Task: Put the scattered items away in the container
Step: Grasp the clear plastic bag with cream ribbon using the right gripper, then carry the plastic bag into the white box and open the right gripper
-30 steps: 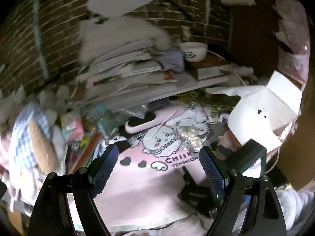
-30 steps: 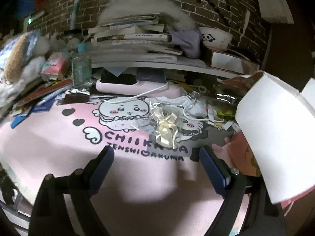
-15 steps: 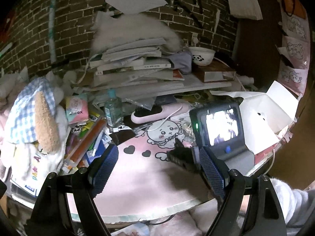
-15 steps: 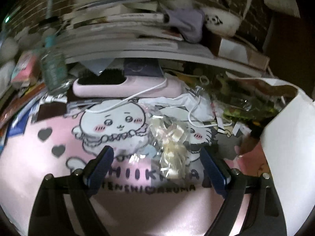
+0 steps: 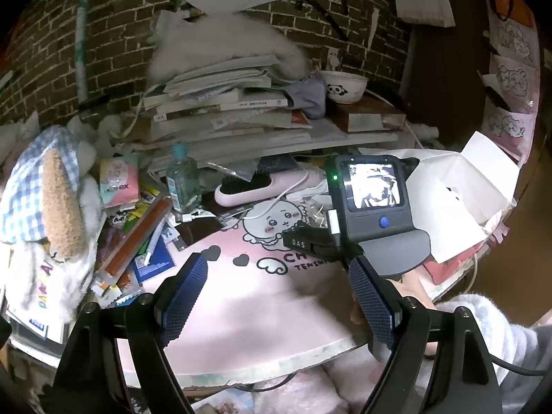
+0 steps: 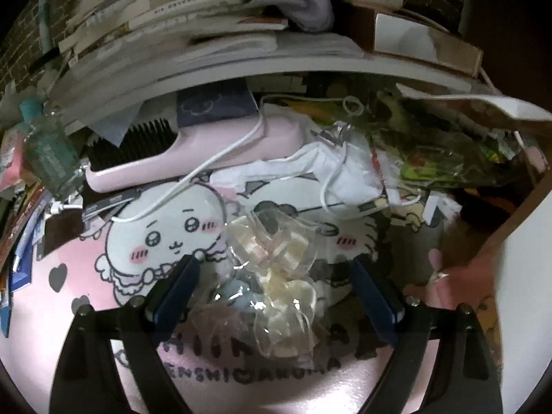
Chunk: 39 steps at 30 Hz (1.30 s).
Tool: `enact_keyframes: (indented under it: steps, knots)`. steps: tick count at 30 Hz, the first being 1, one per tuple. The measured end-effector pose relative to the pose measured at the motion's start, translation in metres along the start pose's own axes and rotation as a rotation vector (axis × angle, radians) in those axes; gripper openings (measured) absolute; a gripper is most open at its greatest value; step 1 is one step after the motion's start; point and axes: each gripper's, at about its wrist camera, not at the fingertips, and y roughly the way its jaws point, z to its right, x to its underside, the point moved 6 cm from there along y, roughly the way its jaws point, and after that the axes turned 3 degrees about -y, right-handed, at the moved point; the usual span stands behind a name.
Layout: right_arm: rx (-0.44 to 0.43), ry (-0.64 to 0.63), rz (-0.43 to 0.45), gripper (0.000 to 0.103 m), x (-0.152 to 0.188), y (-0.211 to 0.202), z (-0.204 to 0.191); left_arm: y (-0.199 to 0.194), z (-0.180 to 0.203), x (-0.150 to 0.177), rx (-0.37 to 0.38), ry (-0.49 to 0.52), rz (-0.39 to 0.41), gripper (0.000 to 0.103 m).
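A clear bag of cream ribbon bows (image 6: 276, 276) lies on the pink cartoon mat (image 6: 86, 293). My right gripper (image 6: 274, 284) is open, low over the mat, with the bag between its fingers. My left gripper (image 5: 277, 296) is open and empty above the near part of the mat (image 5: 241, 310). The right gripper's body and screen (image 5: 374, 200) show in the left wrist view. A white open box (image 5: 459, 193) stands at the mat's right; its white wall (image 6: 528, 258) shows in the right wrist view.
A pink hair brush (image 6: 193, 151) with a white cable, a white cloth pouch (image 6: 331, 169) and a clear bottle (image 5: 183, 179) lie behind the bag. Stacked books (image 5: 224, 103) and a panda bowl (image 5: 345, 86) sit on a shelf. A plush toy (image 5: 45, 200) and stationery crowd the left.
My right gripper moved forward and down until the ribbon bag sits between its fingers. My left gripper pulled back and up, so the right gripper's body is in its view.
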Motion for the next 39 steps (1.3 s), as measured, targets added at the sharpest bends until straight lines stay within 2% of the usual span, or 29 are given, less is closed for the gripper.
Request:
enact_keyframes:
  steps: [3, 6, 8, 20, 26, 32, 39]
  knots:
    - [-0.006, 0.004, -0.001, 0.086, -0.001, 0.0, 0.0, 0.0, 0.0, -0.001, 0.0, 0.001, 0.0, 0.082]
    - [-0.041, 0.014, 0.002, 0.073, 0.0, -0.002, -0.002, 0.001, 0.001, 0.0, 0.003, -0.001, -0.001, 0.082]
    - [-0.052, 0.008, 0.007, 0.06, 0.0, -0.004, -0.004, 0.0, 0.002, 0.0, 0.002, 0.0, -0.001, 0.082]
    - [-0.073, -0.026, 0.032, 0.024, 0.004, -0.015, -0.012, 0.0, 0.003, 0.002, 0.005, -0.002, -0.002, 0.082]
    - [-0.079, -0.023, 0.041, 0.016, 0.008, -0.019, -0.013, 0.0, 0.004, 0.004, 0.003, -0.004, -0.004, 0.082]
    - [-0.08, -0.028, 0.068, 0.014, 0.01, -0.027, -0.007, -0.002, 0.004, 0.006, 0.005, -0.007, -0.007, 0.082]
    - [-0.096, -0.066, 0.169, 0.014, 0.005, -0.065, -0.013, -0.011, 0.0, 0.011, -0.008, -0.019, 0.0, 0.082]
